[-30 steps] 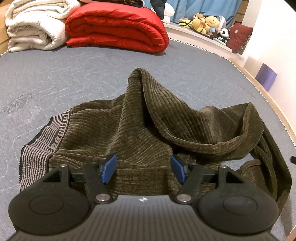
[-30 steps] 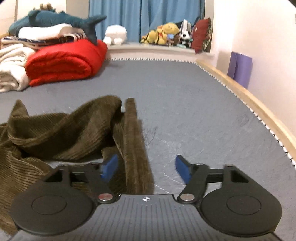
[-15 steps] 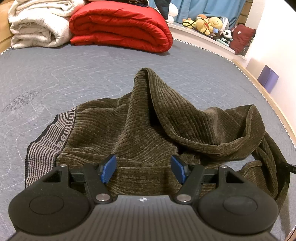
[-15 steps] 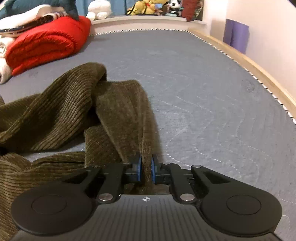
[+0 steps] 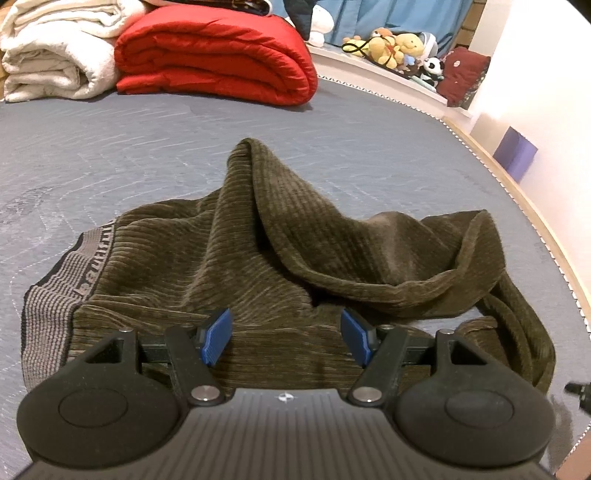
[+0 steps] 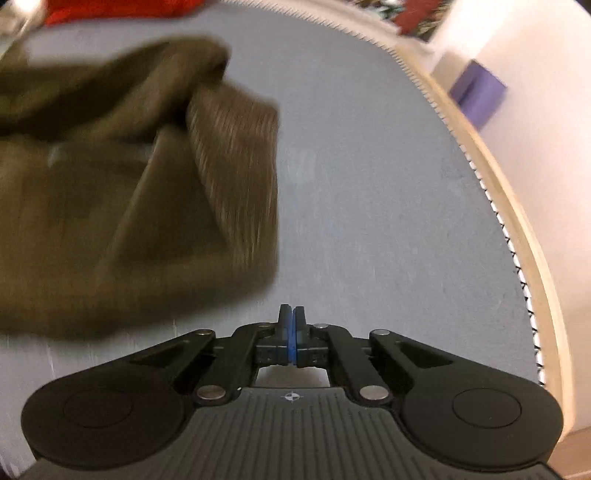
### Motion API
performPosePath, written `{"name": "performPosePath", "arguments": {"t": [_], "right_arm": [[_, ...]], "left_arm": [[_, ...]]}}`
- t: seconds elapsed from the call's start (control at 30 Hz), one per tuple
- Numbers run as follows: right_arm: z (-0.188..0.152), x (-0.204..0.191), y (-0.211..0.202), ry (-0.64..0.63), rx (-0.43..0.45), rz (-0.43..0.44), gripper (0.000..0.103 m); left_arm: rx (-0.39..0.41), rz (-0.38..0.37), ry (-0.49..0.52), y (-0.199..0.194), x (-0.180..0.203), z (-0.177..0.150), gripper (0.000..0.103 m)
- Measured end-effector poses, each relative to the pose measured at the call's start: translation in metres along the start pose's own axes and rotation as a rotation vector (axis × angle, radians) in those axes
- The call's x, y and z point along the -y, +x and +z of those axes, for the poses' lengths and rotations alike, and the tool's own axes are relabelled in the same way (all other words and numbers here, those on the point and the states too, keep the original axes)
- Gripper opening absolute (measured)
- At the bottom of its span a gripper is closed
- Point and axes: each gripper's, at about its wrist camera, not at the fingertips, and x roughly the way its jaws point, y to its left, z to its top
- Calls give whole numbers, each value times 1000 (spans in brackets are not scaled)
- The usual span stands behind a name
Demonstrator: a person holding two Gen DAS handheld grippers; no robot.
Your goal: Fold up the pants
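pants (image 5: 258, 251): dark olive-brown corduroy, fine ribbed lines running across the cloth
waistband (image 5: 55, 295): grey with thin dark stripes, a dark edge band and dark lettering along it
bed (image 5: 110, 147): blue-grey quilted cover with pale wavy stitching, white dashed seam at the rim
bed frame (image 6: 532, 236): pale wood colour
left gripper (image 5: 290, 334): black body, blue pads, silver pivot screws
right gripper (image 6: 291, 325): black body, blue pads, silver pivot screws
quilt (image 5: 210, 55): bright red, plain
blanket (image 5: 51, 55): cream-white, plain
curtain (image 5: 399, 14): blue
soft toys (image 5: 395, 46): mostly yellow, one black and white
cushion (image 5: 463, 72): dark red
box (image 5: 515, 155): purple
wall (image 5: 546, 92): white
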Motion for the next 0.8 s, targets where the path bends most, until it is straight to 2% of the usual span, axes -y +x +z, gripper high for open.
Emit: {"name": "performPosePath", "arguments": {"t": [0.07,0.13,0.2,0.27,0.43,0.47,0.67,0.8], "right_arm": [[-14,4,-5,2,2,60,0],[-17,8,-15,18,71,106,1],[-14,13,-22,63,148,138,9],[-3,19,-24,129,212,164,25],[33,29,-4,275,289,201,47],[39,30,4,292,293,201,52],[77,37,68,400,201,238,59],[90,39,107,462,134,278,59]], "left_arm": [[4,-9,6,-2,6,-1,71],[8,-16,12,-4,11,-1,71],[8,-17,19,-3,15,-2,71],[3,-12,27,-1,17,-4,71],[-11,11,24,4,10,-6,71],[-13,15,22,5,8,-6,71],[-14,40,3,7,-6,-2,71],[-19,50,-8,9,-13,1,71]]}}
